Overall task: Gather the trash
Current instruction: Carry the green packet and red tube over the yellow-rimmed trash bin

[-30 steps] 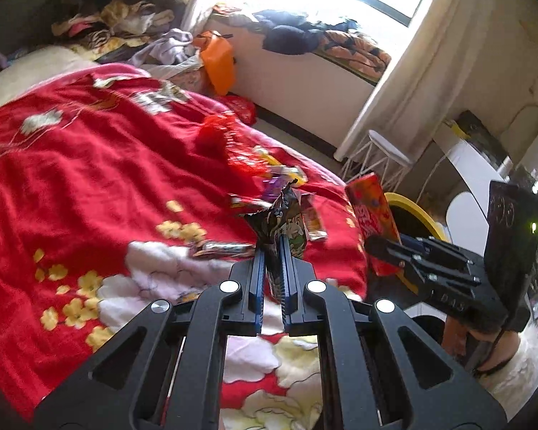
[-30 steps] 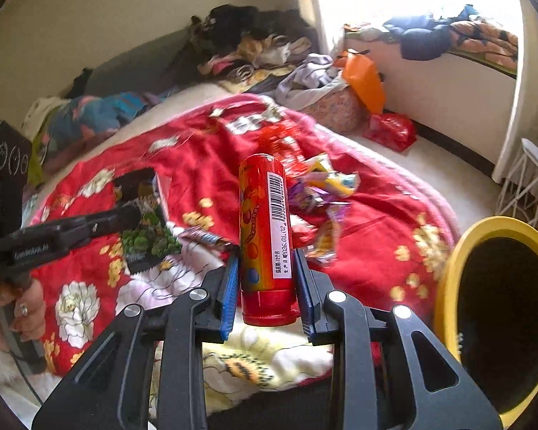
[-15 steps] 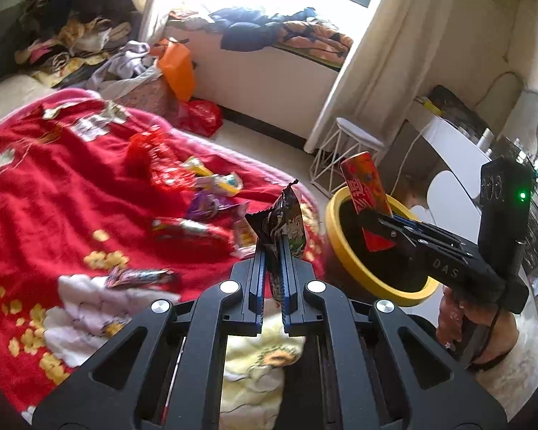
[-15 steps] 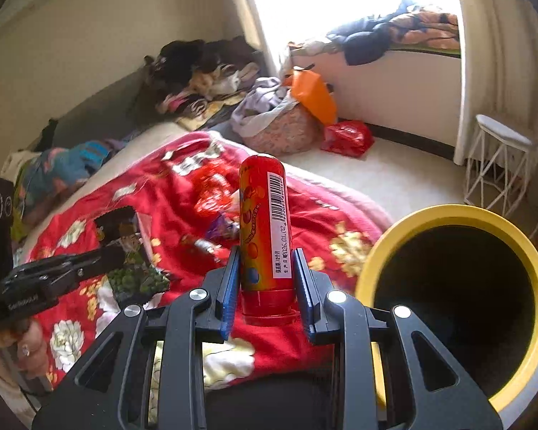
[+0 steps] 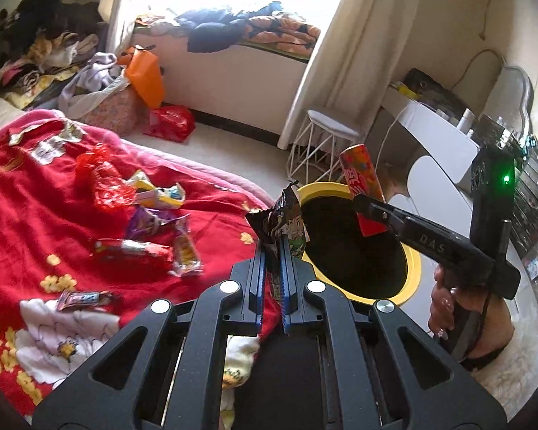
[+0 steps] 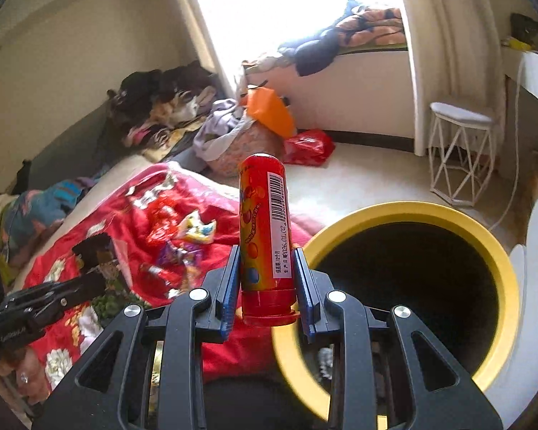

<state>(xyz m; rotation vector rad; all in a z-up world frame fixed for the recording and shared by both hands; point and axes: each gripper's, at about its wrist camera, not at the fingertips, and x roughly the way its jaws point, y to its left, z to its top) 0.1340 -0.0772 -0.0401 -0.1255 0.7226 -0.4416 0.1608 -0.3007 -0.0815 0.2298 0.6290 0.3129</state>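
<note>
Both claws are now arriving at the yellow-rimmed bin (image 6: 405,215), whereas a second ago they were still above the red floral blanket (image 5: 36,215) on the bed; half a second ago the bin was only entering the views.

The left claw (image 5: 274,251) is clamping narrowly on a dark snack wrapper (image 5: 283,222), which is standing up between the blue pads. In the left wrist view the wrapper is overlapping the near edge of the bin rim, just short of the black opening.

The right claw (image 6: 267,276) is holding a red candy tube (image 6: 263,233) upright, jaws part-way closed against its sides. In the left wrist view the tube (image 5: 362,186) is tilting over the black opening of the bin. A hand (image 5: 448,308) is gripping the handle of that claw.

The transport step is judged nearly complete. The next step is likely a release: the tube appears positioned to drop in, while the wrapper probably needs a little more travel past the rim.

Remaining trash is lying on the blanket well apart from the bin: a red plastic bag (image 5: 100,182), a yellow wrapper (image 5: 157,193), a purple wrapper (image 5: 147,220), and a small bar wrapper (image 5: 82,299). Further collection cycles are therefore required.
</note>
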